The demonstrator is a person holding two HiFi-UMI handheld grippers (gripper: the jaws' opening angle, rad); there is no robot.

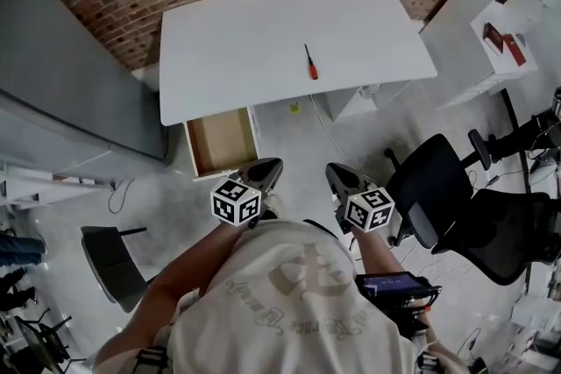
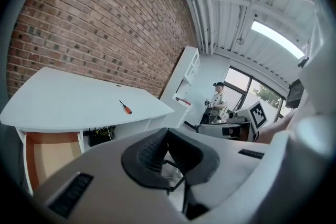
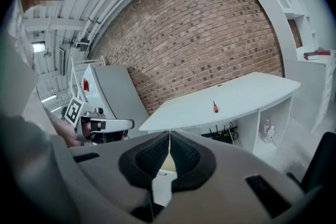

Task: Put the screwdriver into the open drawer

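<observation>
The screwdriver (image 1: 310, 64), thin with an orange handle, lies on the white desk (image 1: 228, 48), right of its middle. Under the desk's left front edge the wooden drawer (image 1: 221, 140) stands pulled open with nothing in it. My left gripper (image 1: 270, 164) and right gripper (image 1: 336, 171) hover side by side over the floor, short of the desk, both shut and holding nothing. From the left gripper (image 2: 167, 132) the screwdriver (image 2: 125, 107) lies far ahead and the drawer (image 2: 47, 155) low left. From the right gripper (image 3: 169, 136) the screwdriver (image 3: 214, 107) is far off.
Two black office chairs (image 1: 438, 188) stand close on my right, another chair (image 1: 114, 263) at lower left. A grey cabinet (image 1: 70, 74) flanks the desk's left, a white shelf unit (image 1: 504, 39) its right. A brick wall runs behind. A person (image 2: 216, 102) stands far off.
</observation>
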